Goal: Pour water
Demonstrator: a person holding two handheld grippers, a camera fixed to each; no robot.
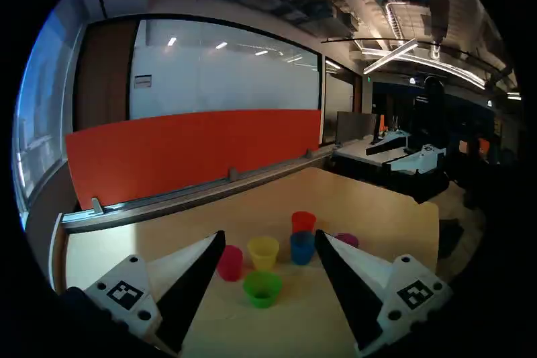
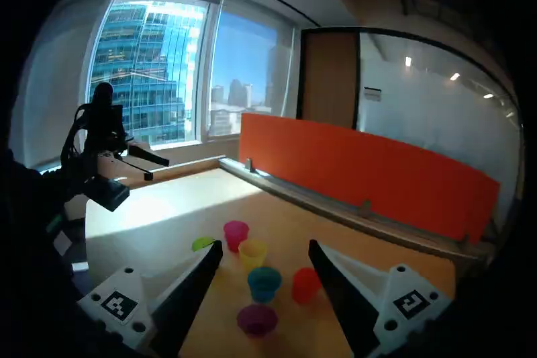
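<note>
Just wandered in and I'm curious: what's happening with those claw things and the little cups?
A person holds a two-finger gripper in each hand above a wooden table. The left gripper and the right gripper are both open, holding nothing. On the table stand six small cups: pink cup, yellow cup, green cup, blue cup, red cup, purple cup. None is lifted, so pouring has not begun.

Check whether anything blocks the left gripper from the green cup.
Nothing visible does. The green cup is the nearest, framed between the open fingers of the left gripper; the yellow cup stands behind it.
</note>
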